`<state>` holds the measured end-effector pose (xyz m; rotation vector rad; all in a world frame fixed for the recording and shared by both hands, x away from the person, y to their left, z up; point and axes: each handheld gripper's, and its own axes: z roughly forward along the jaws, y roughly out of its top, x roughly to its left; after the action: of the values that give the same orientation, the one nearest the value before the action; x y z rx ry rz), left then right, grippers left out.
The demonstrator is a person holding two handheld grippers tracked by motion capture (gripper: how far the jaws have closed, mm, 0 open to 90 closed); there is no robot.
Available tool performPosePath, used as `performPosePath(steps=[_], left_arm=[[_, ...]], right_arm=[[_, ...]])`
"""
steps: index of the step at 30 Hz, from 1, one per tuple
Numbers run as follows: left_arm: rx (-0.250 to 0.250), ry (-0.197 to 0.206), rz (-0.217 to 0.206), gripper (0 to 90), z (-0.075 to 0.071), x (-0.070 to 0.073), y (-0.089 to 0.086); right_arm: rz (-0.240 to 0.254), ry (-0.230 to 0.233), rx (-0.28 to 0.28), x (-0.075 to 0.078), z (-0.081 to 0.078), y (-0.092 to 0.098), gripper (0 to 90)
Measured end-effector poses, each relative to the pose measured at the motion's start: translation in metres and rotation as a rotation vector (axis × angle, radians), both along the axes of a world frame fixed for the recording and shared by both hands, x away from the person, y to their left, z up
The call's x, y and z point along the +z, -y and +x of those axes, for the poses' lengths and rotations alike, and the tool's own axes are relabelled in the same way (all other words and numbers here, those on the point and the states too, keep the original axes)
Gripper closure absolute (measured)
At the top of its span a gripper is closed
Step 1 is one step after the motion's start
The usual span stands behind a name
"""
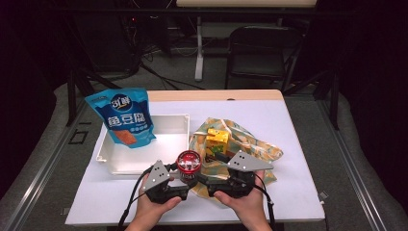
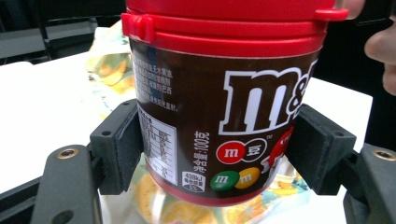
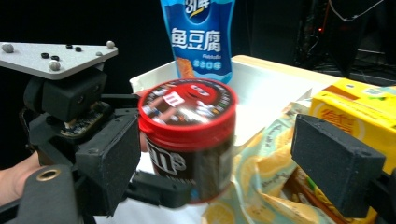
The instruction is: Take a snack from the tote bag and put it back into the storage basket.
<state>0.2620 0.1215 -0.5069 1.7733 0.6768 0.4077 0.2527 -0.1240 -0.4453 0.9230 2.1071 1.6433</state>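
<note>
A candy jar (image 2: 224, 102) with a red lid is clamped upright between the pads of the left gripper (image 1: 180, 179), held above the table's (image 1: 288, 125) near edge, beside a patterned bag (image 1: 255, 147). The right gripper (image 3: 224, 154) is spread wide, one pad at the jar, the other clear of it.

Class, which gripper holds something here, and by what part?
The left gripper clamps the candy jar by its lower sides; the right gripper is open, holding nothing.

Red-lidded jar (image 1: 188, 161) between both grippers' fingers
</note>
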Motion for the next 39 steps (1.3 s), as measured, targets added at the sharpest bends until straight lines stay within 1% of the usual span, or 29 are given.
performPosePath(steps=[1, 2, 4, 6, 7, 8, 9, 10, 11, 12, 13, 14, 16, 17, 18, 20, 23, 26, 27, 29, 31, 33, 34, 35, 36, 38, 39], left_arm=[[0.007, 0.001, 0.003, 26.0, 0.001, 0.000, -0.002], [-0.002, -0.003, -0.005, 26.1, 0.002, 0.000, -0.004], [0.026, 0.001, -0.010, 26.1, 0.004, 0.000, -0.009], [0.034, 0.002, -0.016, 26.1, 0.005, 0.000, -0.011], [0.037, 0.004, -0.020, 26.1, 0.008, 0.001, -0.016], [0.054, 0.008, -0.019, 26.0, 0.008, 0.001, -0.019], [0.062, 0.010, -0.021, 26.0, 0.009, 0.001, -0.021], [0.062, 0.010, -0.021, 26.0, 0.009, 0.001, -0.021], [0.057, 0.008, -0.028, 26.0, 0.011, 0.001, -0.024], [0.087, 0.015, -0.029, 26.0, 0.013, 0.002, -0.030], [0.087, 0.015, -0.029, 26.0, 0.013, 0.002, -0.030], [0.077, 0.011, -0.029, 26.0, 0.015, 0.002, -0.034], [0.098, 0.012, -0.037, 26.0, 0.017, 0.003, -0.040], [0.104, 0.011, -0.034, 26.0, 0.019, 0.003, -0.043], [0.125, 0.012, -0.037, 26.0, 0.022, 0.002, -0.049], [0.132, 0.010, -0.037, 26.0, 0.023, 0.001, -0.052], [0.162, -0.002, -0.038, 26.1, 0.030, -0.004, -0.063], [0.167, -0.013, -0.047, 26.0, 0.033, -0.007, -0.067], [0.174, -0.020, -0.042, 26.0, 0.035, -0.010, -0.069], [0.175, -0.024, -0.044, 26.0, 0.037, -0.012, -0.070], [0.186, -0.035, -0.034, 26.0, 0.041, -0.018, -0.070], [0.178, -0.041, -0.041, 26.0, 0.043, -0.021, -0.071], [0.184, -0.045, -0.037, 26.0, 0.046, -0.027, -0.070], [0.184, -0.045, -0.037, 26.0, 0.046, -0.027, -0.070], [0.190, -0.054, -0.024, 26.0, 0.050, -0.031, -0.069], [0.192, -0.059, -0.026, 26.0, 0.052, -0.033, -0.069], [0.191, -0.064, -0.012, 26.0, 0.054, -0.034, -0.070]], right_arm=[[0.000, 0.000, 0.000, 0.000, 0.000, 0.000, 16.1], [0.000, 0.001, -0.004, 0.000, 0.001, 0.002, 16.1], [-0.001, 0.004, -0.017, 0.000, 0.002, 0.006, 16.4], [-0.002, 0.006, -0.022, 0.000, 0.002, 0.008, 16.6], [-0.004, 0.006, -0.033, 0.000, 0.003, 0.011, 17.0], [0.002, 0.006, -0.037, 0.000, 0.004, 0.013, 17.6], [0.000, 0.006, -0.041, 0.000, 0.004, 0.014, 18.1], [0.000, 0.006, -0.041, 0.000, 0.004, 0.014, 18.1], [-0.002, 0.004, -0.053, -0.001, 0.005, 0.018, 18.7], [-0.001, 0.004, -0.056, -0.001, 0.006, 0.019, 19.1], [-0.003, 0.001, -0.058, -0.001, 0.006, 0.020, 19.1], [-0.003, 0.001, -0.058, -0.001, 0.006, 0.020, 19.4], [0.001, 0.000, -0.064, -0.002, 0.006, 0.022, 19.9], [-0.001, -0.001, -0.067, -0.003, 0.007, 0.023, 20.2], [-0.001, -0.002, -0.068, -0.003, 0.007, 0.023, 20.3], [-0.001, -0.003, -0.069, -0.004, 0.008, 0.024, 20.4], [0.001, -0.005, -0.078, -0.004, 0.008, 0.026, 20.9], [0.001, -0.007, -0.080, -0.004, 0.009, 0.028, 21.2], [0.004, -0.010, -0.086, -0.005, 0.009, 0.029, 21.5], [0.006, -0.011, -0.088, -0.005, 0.009, 0.029, 21.7], [0.006, -0.012, -0.093, -0.006, 0.010, 0.031, 22.0], [0.003, -0.013, -0.091, -0.006, 0.010, 0.031, 22.2], [0.002, -0.013, -0.093, -0.006, 0.010, 0.032, 22.4], [0.002, -0.013, -0.093, -0.006, 0.010, 0.032, 22.4], [0.002, -0.014, -0.097, -0.007, 0.010, 0.032, 22.6], [0.003, -0.015, -0.098, -0.007, 0.011, 0.033, 22.7], [0.008, -0.017, -0.099, -0.008, 0.011, 0.033, 22.9]])
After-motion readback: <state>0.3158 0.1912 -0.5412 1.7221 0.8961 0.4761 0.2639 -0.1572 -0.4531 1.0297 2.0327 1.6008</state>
